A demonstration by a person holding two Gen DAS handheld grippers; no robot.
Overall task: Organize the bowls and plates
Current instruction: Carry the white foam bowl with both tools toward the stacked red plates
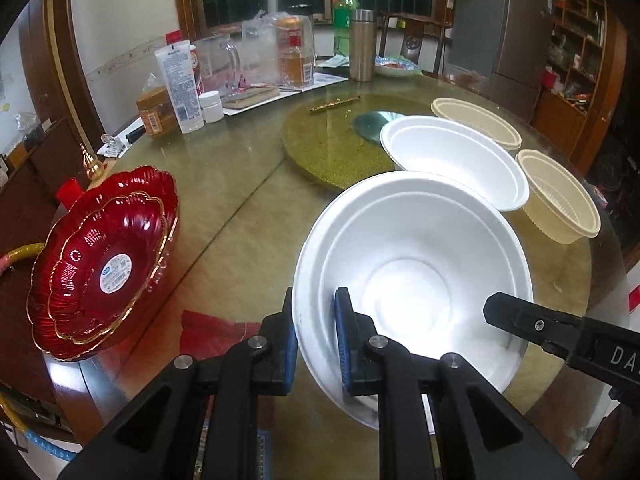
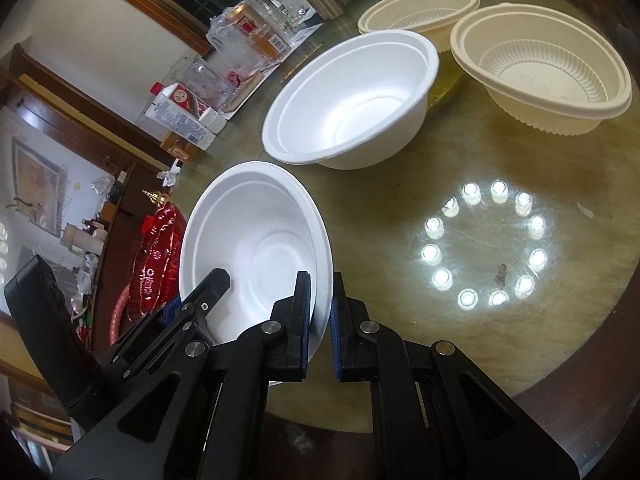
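A: Where is our near white bowl (image 1: 412, 264)?

B: Just before the second white bowl (image 1: 452, 160). Our left gripper (image 1: 316, 312) and right gripper (image 2: 320, 300) each pinch its rim, opposite sides.

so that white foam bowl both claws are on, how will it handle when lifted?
The white foam bowl looks thin-walled, so probably very light. With the left claw and right claw each pinching the rim, it may flex or dent under squeeze. Its matte surface likely grips the pads well; tilted as it is, slipping seems unlikely.
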